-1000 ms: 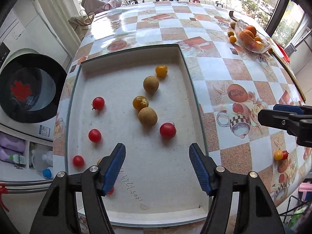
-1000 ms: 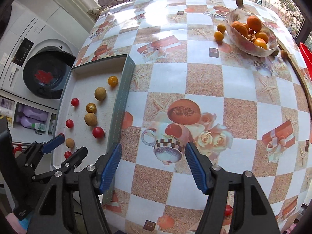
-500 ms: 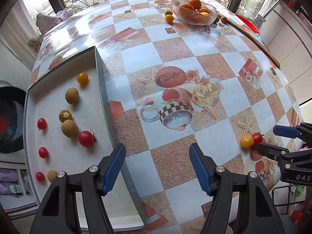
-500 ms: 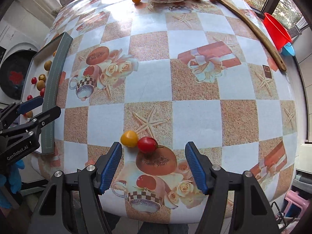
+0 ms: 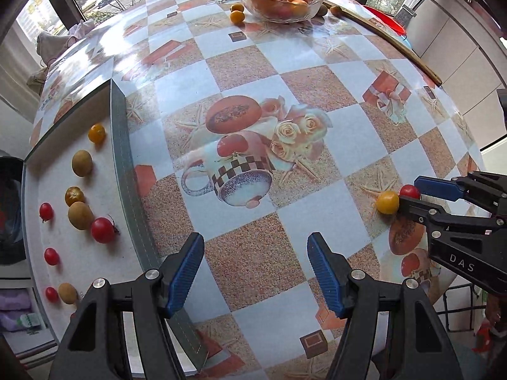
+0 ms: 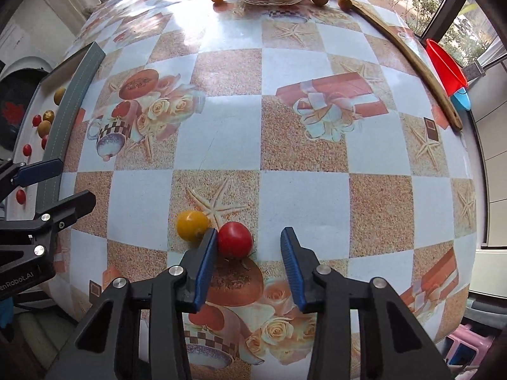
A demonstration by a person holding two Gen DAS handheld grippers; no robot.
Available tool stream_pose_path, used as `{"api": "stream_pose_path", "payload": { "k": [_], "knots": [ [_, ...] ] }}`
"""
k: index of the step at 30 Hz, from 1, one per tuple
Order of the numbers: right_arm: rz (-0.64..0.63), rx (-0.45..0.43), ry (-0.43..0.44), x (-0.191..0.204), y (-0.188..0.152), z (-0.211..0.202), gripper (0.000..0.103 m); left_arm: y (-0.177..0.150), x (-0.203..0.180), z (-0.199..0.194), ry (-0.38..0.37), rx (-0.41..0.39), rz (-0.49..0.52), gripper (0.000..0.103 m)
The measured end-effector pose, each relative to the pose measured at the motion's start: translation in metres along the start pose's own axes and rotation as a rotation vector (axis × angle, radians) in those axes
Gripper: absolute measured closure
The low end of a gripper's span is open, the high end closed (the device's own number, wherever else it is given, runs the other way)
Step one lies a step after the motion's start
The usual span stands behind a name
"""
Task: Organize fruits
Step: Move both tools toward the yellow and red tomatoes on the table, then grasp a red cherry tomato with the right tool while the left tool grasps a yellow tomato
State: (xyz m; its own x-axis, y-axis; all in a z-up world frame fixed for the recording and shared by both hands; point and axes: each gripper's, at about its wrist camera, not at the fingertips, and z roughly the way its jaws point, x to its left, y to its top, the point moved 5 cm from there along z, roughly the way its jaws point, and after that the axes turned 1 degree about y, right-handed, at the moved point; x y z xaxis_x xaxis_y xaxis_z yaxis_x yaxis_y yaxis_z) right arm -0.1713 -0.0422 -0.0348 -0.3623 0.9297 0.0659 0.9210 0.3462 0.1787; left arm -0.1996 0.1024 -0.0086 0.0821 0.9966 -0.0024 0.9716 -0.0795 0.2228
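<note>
A red tomato (image 6: pixel 235 239) and a yellow tomato (image 6: pixel 191 225) lie side by side on the patterned tablecloth. My right gripper (image 6: pixel 249 244) is open around the red tomato, its left finger wedged between the two fruits. In the left wrist view the same red tomato (image 5: pixel 409 192) and yellow tomato (image 5: pixel 387 202) lie at the right gripper's (image 5: pixel 408 197) tips. My left gripper (image 5: pixel 255 256) is open and empty above the tablecloth, next to the grey tray (image 5: pixel 126 171). The tray holds several red, yellow and brown fruits (image 5: pixel 102 230).
A glass bowl (image 5: pixel 280 3) of oranges stands at the far edge, with small loose fruits (image 5: pixel 237 15) beside it. A long wooden stick (image 6: pixel 408 63) lies along the right side. A red funnel (image 6: pixel 445 66) sits beyond it. A washing machine is left of the table.
My right gripper has moved forward and now straddles the red tomato. My left gripper has turned further right, away from the tray.
</note>
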Motion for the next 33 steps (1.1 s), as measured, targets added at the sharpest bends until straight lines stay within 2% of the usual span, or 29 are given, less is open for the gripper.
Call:
{"api": "stream_pose_path", "payload": {
  "k": [3, 4, 15, 23, 28, 30, 31, 33],
  "knots": [
    [0.009, 0.004, 0.006, -0.007, 0.003, -0.001, 0.079, 0.001, -0.01, 0.001, -0.014, 0.003, 0.018, 0.034],
    [0.018, 0.005, 0.008, -0.011, 0.003, -0.001, 0.08, 0.001, -0.014, 0.001, -0.022, 0.003, 0.025, 0.034],
    [0.124, 0.001, -0.016, -0.057, 0.0, -0.003, 0.08, 0.022, -0.068, 0.012, -0.122, -0.022, 0.107, 0.034],
    [0.151, -0.008, 0.007, -0.065, -0.003, -0.004, 0.08, 0.041, -0.078, 0.027, -0.131, -0.024, 0.112, 0.034],
    [0.159, -0.013, 0.016, -0.067, -0.001, -0.002, 0.08, 0.044, -0.088, 0.031, -0.089, -0.027, 0.133, 0.034],
    [0.162, -0.014, 0.019, -0.068, -0.001, -0.004, 0.08, 0.046, -0.091, 0.032, -0.064, -0.03, 0.134, 0.04],
    [0.165, -0.015, 0.02, -0.069, -0.002, -0.004, 0.08, 0.047, -0.091, 0.032, -0.048, -0.034, 0.141, 0.046],
    [0.167, -0.015, 0.02, -0.07, -0.003, -0.007, 0.08, 0.046, -0.098, 0.03, -0.083, -0.042, 0.149, 0.064]
  ]
}}
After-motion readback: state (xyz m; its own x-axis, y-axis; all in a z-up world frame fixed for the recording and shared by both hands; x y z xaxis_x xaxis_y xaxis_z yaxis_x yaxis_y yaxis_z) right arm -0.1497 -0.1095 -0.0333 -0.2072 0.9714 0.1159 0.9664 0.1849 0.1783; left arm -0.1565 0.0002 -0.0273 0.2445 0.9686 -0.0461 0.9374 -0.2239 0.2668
